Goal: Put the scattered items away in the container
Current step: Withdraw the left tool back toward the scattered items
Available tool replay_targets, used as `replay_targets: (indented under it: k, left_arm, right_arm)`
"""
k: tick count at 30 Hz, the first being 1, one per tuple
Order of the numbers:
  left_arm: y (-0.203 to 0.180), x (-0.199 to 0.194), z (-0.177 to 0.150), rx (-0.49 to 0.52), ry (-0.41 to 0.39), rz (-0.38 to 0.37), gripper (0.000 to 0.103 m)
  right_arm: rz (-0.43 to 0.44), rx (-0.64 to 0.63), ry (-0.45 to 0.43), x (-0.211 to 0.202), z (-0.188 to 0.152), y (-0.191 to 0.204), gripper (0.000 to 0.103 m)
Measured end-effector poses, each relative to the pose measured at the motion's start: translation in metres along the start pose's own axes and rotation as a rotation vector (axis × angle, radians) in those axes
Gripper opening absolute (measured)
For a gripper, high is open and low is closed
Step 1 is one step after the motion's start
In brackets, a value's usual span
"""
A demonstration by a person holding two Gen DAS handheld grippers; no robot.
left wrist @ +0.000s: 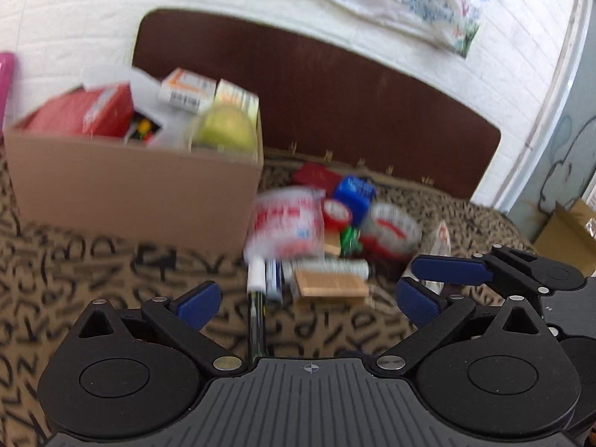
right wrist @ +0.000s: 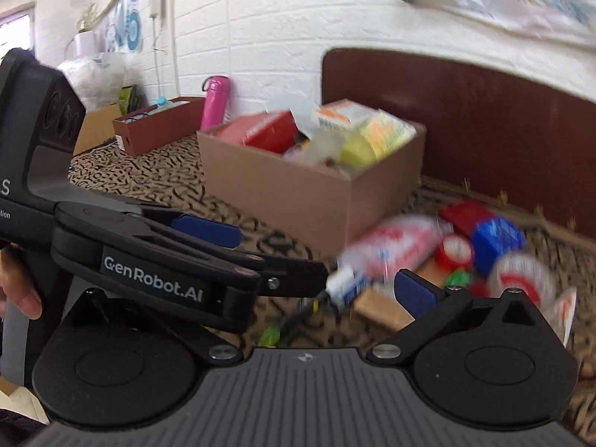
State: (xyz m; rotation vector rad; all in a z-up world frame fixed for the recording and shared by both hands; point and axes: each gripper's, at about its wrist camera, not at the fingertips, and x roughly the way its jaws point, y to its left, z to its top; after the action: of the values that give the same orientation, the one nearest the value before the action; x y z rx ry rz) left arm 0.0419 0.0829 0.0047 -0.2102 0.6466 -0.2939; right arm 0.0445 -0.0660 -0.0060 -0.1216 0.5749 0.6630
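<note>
Through the left wrist camera I am looking at a blurred heap of scattered items (left wrist: 316, 238) lying on the patterned cloth (left wrist: 93, 272) just right of the cardboard box (left wrist: 134, 182): a white-and-red packet (left wrist: 285, 223), a blue carton (left wrist: 354, 192), a red tape roll (left wrist: 336, 214), a flat tan box (left wrist: 329, 286) and a thin pen-like stick (left wrist: 256, 313) pointing toward me. My left gripper (left wrist: 307, 300) is hovering with its jaws spread wide and nothing between them. The box is sitting heaped: a red carton (left wrist: 100, 110), white and orange packs (left wrist: 188, 89) and a green apple (left wrist: 227, 128) at its right corner. The right gripper (left wrist: 428, 281) is showing at the heap's right edge with its pads apart and empty. Bare cloth is lying open in front of the box.

Through the right wrist camera I am seeing the same box (right wrist: 298, 190) left of the heap (right wrist: 447, 257), which is smeared by motion. The left gripper (right wrist: 238, 249) is crossing the lower left, its tip just beside the heap. Only one blue pad (right wrist: 413, 292) of the right gripper is showing, well clear of anything. A brown headboard (right wrist: 484, 119) is closing off the far side.
</note>
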Motion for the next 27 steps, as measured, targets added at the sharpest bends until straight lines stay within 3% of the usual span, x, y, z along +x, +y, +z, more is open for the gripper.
replay_targets:
  k: [5,9,13,17,21,27]
  left_arm:
    - [-0.001,0.012,-0.037,0.043,0.035,0.09,0.103]
    - [0.002,0.019,-0.041,0.066,0.048,0.11,0.103]
    - [0.005,0.025,-0.037,0.061,0.038,0.129,0.102]
    - [0.009,0.036,-0.034,0.049,0.057,0.138,0.092]
    - [0.016,0.047,-0.03,0.022,0.071,0.141,0.087]
    - [0.033,0.059,-0.027,-0.017,0.075,0.134,0.069]
  right_arm:
    - [-0.078,0.081,0.067,0.016,-0.045,-0.008,0.103]
    - [-0.066,0.182,0.113,0.029,-0.065,-0.022,0.103]
    - [-0.09,0.206,0.117,0.037,-0.071,-0.031,0.103]
    - [-0.112,0.16,0.064,0.045,-0.068,-0.039,0.102]
    - [-0.17,0.106,0.064,0.058,-0.061,-0.046,0.102]
    - [-0.194,0.098,0.06,0.075,-0.054,-0.053,0.1]
